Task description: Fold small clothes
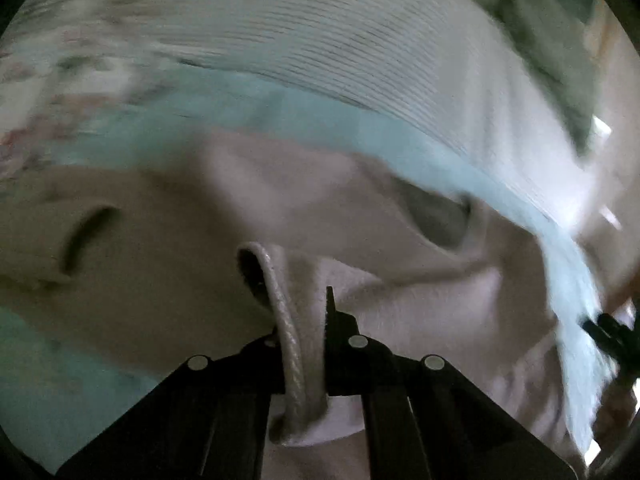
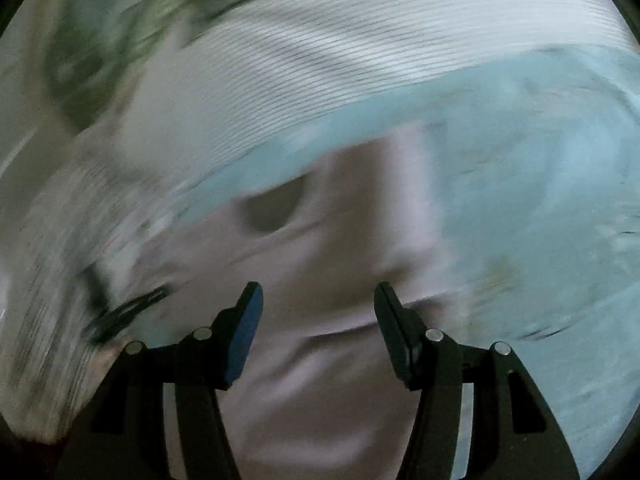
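Note:
A pale pink small garment (image 1: 420, 300) lies on a light blue cloth surface (image 1: 280, 120). My left gripper (image 1: 298, 308) is shut on a stitched hem of the pink garment (image 1: 288, 340), which bunches up between the jaws. In the right wrist view the same pink garment (image 2: 320, 260) lies under my right gripper (image 2: 318, 300), which is open and empty just above it. The other gripper shows as a dark blurred shape at the left of the right wrist view (image 2: 128, 308) and at the right edge of the left wrist view (image 1: 608, 332). Both views are motion-blurred.
A white ribbed fabric (image 2: 360, 48) lies beyond the blue cloth (image 2: 540, 200); it also shows in the left wrist view (image 1: 340, 40). Blurred green shapes (image 2: 100, 40) sit at the far edge. A flower-patterned cloth (image 1: 60, 80) is at the far left.

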A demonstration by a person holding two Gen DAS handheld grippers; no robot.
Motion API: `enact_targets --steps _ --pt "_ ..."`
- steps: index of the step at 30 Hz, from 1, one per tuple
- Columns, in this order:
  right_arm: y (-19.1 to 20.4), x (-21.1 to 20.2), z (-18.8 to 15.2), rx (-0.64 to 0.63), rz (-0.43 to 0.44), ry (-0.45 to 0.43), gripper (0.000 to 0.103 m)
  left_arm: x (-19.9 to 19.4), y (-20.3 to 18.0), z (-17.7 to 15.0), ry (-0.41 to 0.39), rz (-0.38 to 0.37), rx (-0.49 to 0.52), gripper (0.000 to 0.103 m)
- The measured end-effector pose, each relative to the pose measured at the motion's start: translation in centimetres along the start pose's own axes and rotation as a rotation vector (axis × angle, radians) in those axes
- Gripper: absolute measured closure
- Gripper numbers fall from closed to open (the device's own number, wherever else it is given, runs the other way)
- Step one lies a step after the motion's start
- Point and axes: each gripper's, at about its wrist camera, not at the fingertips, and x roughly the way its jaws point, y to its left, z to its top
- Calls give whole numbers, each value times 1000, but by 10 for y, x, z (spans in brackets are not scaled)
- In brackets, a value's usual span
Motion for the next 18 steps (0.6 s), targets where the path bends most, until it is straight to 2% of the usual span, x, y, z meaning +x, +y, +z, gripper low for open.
enact_targets --steps 1,3,7,13,15,16,17,18 --pt "-11 6 7 25 -38 -2 44 4 10 2 -4 17 -39 101" --pt "-19 16 16 38 -51 9 44 9 21 4 9 -21 -99 101" --pt "-13 47 26 9 -62 57 44 5 18 -3 -26 9 -100 101" --pt "-13 99 27 -9 -68 171 43 -4 31 -1 -44 25 -161 101" --pt "-15 104 23 -16 -60 170 43 -6 34 0 -55 35 -166 101" --pt "-14 103 21 -26 -57 167 48 -7 34 -1 -53 26 -166 101" --pt "-16 104 21 -25 -56 177 86 -7 33 -2 -50 23 -166 101" --pt "-18 102 23 -13 -53 186 94 -7 31 -2 -49 19 -163 101"
